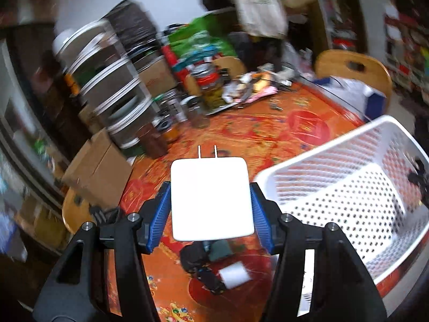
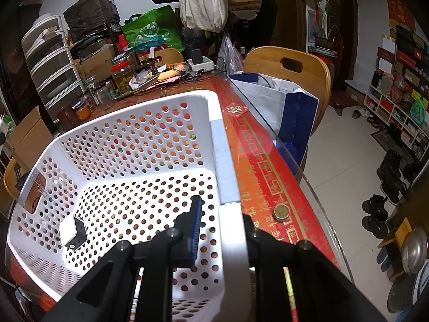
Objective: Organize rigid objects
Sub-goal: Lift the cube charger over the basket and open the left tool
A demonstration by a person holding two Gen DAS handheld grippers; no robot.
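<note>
My left tool point(image 1: 211, 204) is clamped on a white charger point(image 1: 211, 198), up over the tabletop point(image 1: 281, 131) beside the basket point(image 1: 321, 166). Right tool point(image 2: 222, 230) is pinching the basket's rim.

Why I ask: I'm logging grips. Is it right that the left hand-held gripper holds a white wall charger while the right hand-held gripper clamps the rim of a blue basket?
Not quite: the basket is white, as the right wrist view shows. The left hand-held gripper does hold the white wall charger, and the right hand-held gripper clamps the rim.
</note>
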